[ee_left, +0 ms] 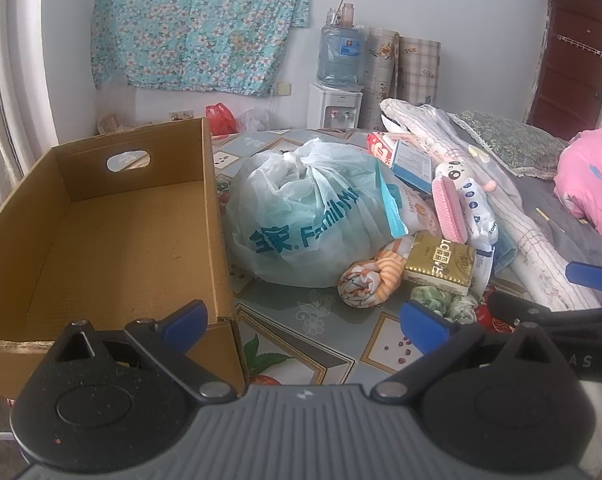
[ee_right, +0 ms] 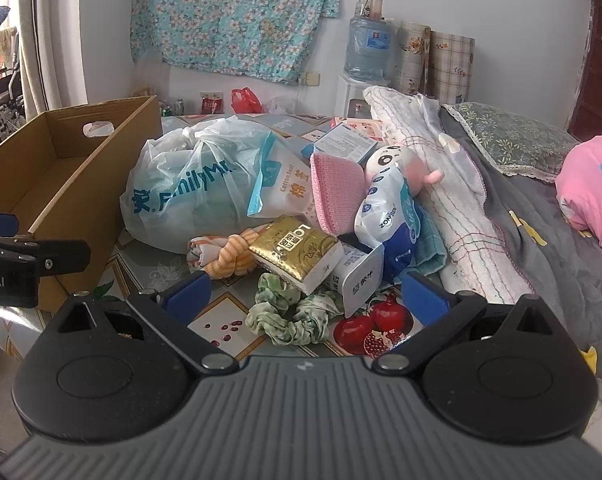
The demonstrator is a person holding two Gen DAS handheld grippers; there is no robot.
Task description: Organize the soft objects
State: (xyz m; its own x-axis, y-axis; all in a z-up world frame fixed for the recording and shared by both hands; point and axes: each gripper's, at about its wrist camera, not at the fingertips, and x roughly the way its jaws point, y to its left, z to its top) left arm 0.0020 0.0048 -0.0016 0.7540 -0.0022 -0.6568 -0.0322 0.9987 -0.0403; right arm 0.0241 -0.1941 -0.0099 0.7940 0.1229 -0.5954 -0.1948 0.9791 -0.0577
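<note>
One cardboard box [ee_left: 101, 232], one plastic bag [ee_left: 301, 216], two scrunchies [ee_right: 293, 312].

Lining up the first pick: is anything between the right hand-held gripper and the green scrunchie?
Nothing visible. The right hand-held gripper is open, and the green scrunchie lies on the tablecloth just ahead of its fingertips. The gold tissue pack lies on the scrunchie's far edge, behind it, not in the approach path.
</note>
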